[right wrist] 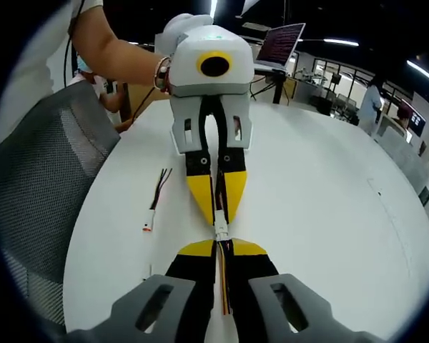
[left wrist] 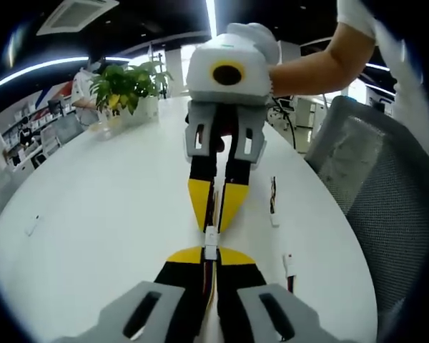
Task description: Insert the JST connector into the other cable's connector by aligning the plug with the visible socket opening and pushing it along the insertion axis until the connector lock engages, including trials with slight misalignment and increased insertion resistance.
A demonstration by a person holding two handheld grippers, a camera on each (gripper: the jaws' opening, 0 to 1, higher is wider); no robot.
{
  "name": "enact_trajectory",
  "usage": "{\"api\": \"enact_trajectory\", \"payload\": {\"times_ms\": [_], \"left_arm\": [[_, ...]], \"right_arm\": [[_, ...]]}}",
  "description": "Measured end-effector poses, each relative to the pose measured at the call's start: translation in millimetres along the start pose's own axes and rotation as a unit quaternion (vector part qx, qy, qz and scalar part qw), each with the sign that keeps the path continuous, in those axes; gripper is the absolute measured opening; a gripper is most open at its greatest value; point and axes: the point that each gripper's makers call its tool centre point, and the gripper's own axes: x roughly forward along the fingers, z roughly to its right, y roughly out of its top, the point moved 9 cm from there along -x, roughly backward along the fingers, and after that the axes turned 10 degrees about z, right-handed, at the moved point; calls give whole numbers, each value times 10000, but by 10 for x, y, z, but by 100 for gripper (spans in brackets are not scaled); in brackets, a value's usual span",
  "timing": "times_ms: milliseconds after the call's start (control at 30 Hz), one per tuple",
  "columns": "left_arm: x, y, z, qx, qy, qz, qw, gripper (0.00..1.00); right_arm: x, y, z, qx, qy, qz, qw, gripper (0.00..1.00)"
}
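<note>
The two grippers meet tip to tip over the white table (left wrist: 93, 214). In the left gripper view, my left gripper (left wrist: 211, 253) is shut on a cable whose wires (left wrist: 210, 289) run back between its jaws. The white connector (left wrist: 211, 241) sits at its tips. My right gripper (left wrist: 213, 220) comes in from above, shut on the other cable end. In the right gripper view, my right gripper (right wrist: 222, 247) holds red, black and yellow wires (right wrist: 224, 286). The white connector (right wrist: 220, 230) bridges to the left gripper (right wrist: 218, 211). The two connector halves touch in line; how deeply they are seated I cannot tell.
Spare cables lie on the table beside the grippers (left wrist: 273, 204), (left wrist: 289, 268), (right wrist: 154, 204). A grey mesh chair (left wrist: 386, 193), (right wrist: 43, 179) stands at the table edge. A potted plant (left wrist: 125, 86) stands at the far end, and a laptop (right wrist: 279, 43) at the other.
</note>
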Motion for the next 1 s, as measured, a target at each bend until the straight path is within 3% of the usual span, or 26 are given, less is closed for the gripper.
{"api": "enact_trajectory", "payload": {"times_ms": [1000], "left_arm": [[90, 48, -321, 225, 58, -10, 9997, 0]], "right_arm": [[-22, -26, 284, -280, -211, 34, 9994, 3]]}}
